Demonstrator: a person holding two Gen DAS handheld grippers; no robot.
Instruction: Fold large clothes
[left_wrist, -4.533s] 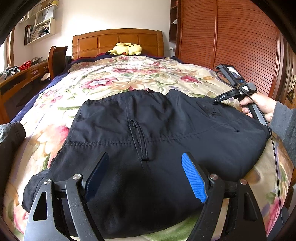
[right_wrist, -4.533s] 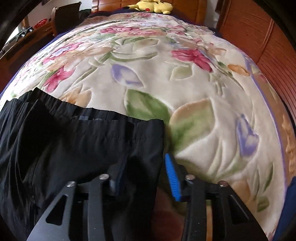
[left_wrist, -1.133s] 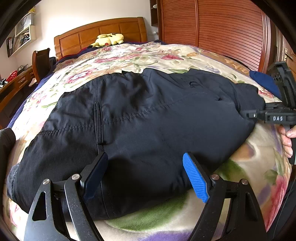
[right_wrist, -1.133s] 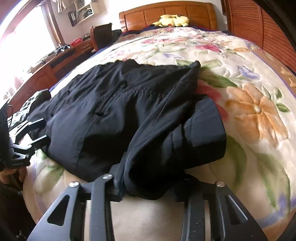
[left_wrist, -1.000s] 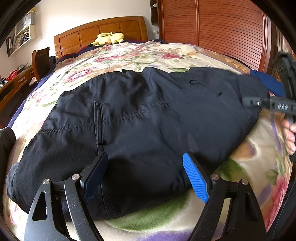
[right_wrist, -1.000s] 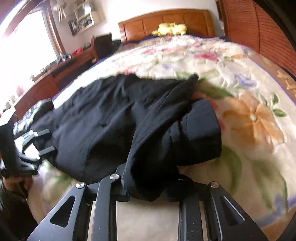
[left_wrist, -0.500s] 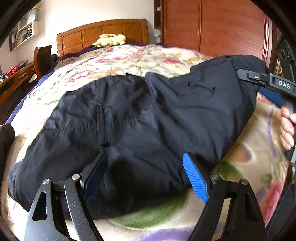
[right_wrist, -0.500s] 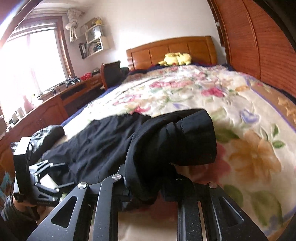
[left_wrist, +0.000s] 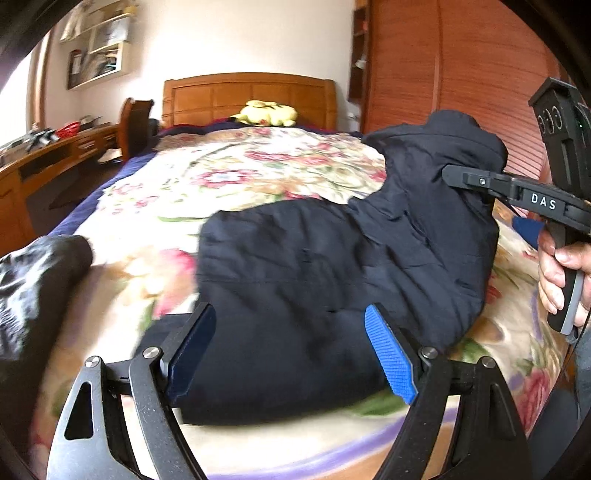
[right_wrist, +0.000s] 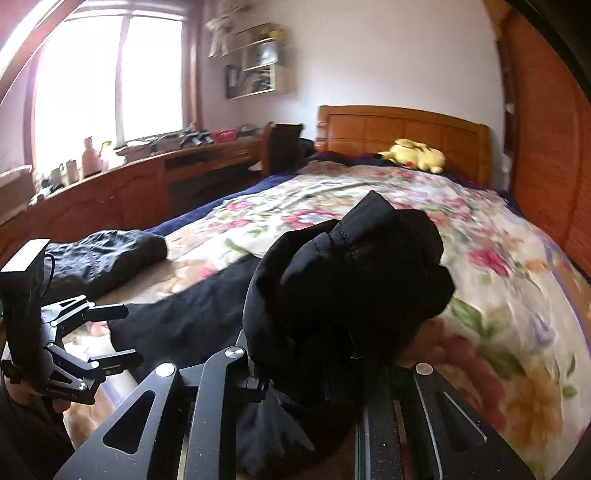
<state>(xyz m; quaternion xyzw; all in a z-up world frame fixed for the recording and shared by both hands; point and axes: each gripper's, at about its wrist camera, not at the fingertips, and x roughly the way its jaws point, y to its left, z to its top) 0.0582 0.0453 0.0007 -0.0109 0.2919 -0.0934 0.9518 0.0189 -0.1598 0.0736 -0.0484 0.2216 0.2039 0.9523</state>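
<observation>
Lying to the left of the left tool (left_wrist: 288, 354), a crumpled dark grey garment (left_wrist: 33, 288) rests at the near edge of the bed (left_wrist: 236, 173), apart from everything else. The left tool hovers low above the floral bedspread with its two blue-padded fingers (left_wrist: 389, 356) spread wide apart, gripping nothing; the near hem of a large pair of black trousers (left_wrist: 314, 280) lies just in front of and between them. The trousers are spread flat on the bed ahead of this tool, then rise toward the right into a bunched peak. At that peak the right tool (left_wrist: 458, 175), held in a person's hand (left_wrist: 557, 269), is clamped together on the lifted end of the trousers, holding it above the bedspread. From the right tool's own camera, black cloth fills the space between its fingers and hides their pads, and the left tool (right_wrist: 114, 334) shows off to its left, spread apart. Beyond both tools, a yellow plush toy (left_wrist: 267, 112) sits by the wooden headboard (left_wrist: 251, 96).
</observation>
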